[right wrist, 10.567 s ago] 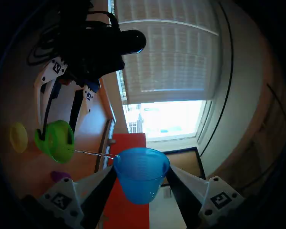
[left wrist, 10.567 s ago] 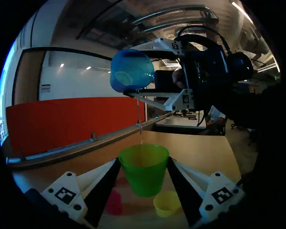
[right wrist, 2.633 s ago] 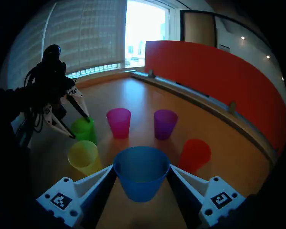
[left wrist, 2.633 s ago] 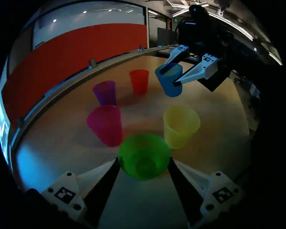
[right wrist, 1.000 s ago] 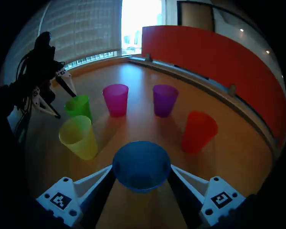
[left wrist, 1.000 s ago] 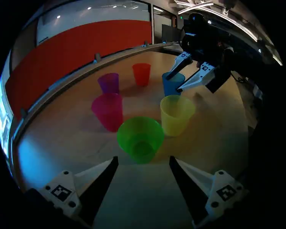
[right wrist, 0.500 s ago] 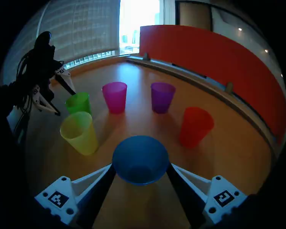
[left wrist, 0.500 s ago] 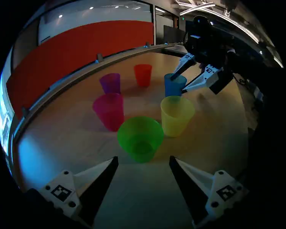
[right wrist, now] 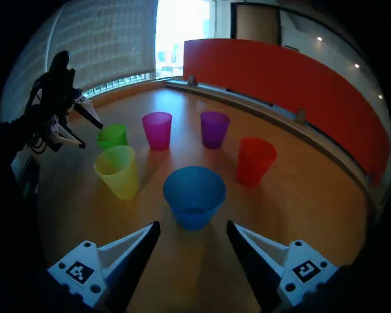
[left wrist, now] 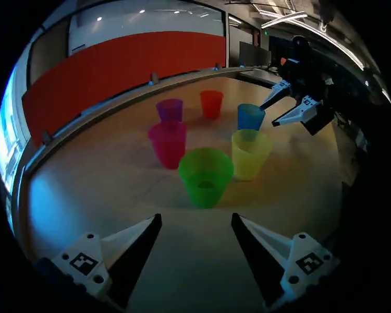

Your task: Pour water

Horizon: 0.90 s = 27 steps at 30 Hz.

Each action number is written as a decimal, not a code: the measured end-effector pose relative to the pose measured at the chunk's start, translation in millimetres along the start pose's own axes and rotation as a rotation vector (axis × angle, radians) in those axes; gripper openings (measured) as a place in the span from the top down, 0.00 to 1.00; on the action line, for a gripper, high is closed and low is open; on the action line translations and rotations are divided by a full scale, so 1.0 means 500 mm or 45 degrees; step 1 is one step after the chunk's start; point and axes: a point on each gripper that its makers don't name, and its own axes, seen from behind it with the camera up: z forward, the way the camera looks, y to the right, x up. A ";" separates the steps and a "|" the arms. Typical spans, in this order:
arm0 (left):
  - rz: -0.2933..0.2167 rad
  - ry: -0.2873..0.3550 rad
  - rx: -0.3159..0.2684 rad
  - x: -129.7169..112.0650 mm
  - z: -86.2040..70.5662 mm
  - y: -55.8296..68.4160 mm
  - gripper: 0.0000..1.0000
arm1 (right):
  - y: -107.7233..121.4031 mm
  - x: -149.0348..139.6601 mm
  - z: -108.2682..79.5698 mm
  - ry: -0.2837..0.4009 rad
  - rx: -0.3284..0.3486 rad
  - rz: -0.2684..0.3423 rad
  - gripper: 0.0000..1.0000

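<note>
Backs away since half a second ago, gaping wide and empty: left tool (left wrist: 195, 216) squarely behind the upright green cup (left wrist: 206, 177), right tool (right wrist: 193, 223) squarely behind the upright blue cup (right wrist: 194, 197), both cups free near the middle of the table (left wrist: 91, 208), each nearest its own tool.

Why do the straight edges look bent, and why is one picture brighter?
Left gripper view: the fisheye lens bows the table rail and red panel; dim, bluish light. Right gripper view: same bowing; the window blows out white and brightens the tabletop.
</note>
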 end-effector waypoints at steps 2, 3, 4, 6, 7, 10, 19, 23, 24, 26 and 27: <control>-0.014 0.013 0.024 0.000 -0.009 -0.006 0.00 | 0.002 -0.003 -0.013 0.012 -0.024 0.007 0.01; -0.020 0.024 0.040 0.001 -0.015 -0.009 0.00 | 0.003 -0.005 -0.020 0.023 -0.038 0.014 0.01; -0.023 0.036 0.055 0.002 -0.019 -0.012 0.00 | 0.003 -0.006 -0.026 0.035 -0.050 0.021 0.01; -0.031 0.063 0.088 0.006 -0.029 -0.019 0.00 | 0.004 -0.009 -0.039 0.061 -0.076 0.041 0.01; -0.034 0.076 0.104 0.008 -0.032 -0.022 0.00 | 0.004 -0.010 -0.046 0.072 -0.086 0.054 0.01; -0.041 0.114 0.155 0.013 -0.042 -0.030 0.00 | 0.006 -0.011 -0.065 0.110 -0.119 0.093 0.01; -0.080 0.240 0.302 0.040 -0.073 -0.052 0.00 | 0.040 0.007 -0.121 0.211 -0.282 0.172 0.01; -0.123 0.318 0.377 0.058 -0.096 -0.075 0.00 | 0.059 0.024 -0.142 0.278 -0.356 0.219 0.01; -0.133 0.340 0.401 0.063 -0.105 -0.083 0.00 | 0.066 0.030 -0.149 0.300 -0.379 0.232 0.01; -0.148 0.380 0.446 0.073 -0.121 -0.096 0.00 | 0.081 0.041 -0.161 0.343 -0.425 0.255 0.01; -0.153 0.404 0.473 0.078 -0.130 -0.104 0.00 | 0.088 0.048 -0.168 0.368 -0.450 0.266 0.01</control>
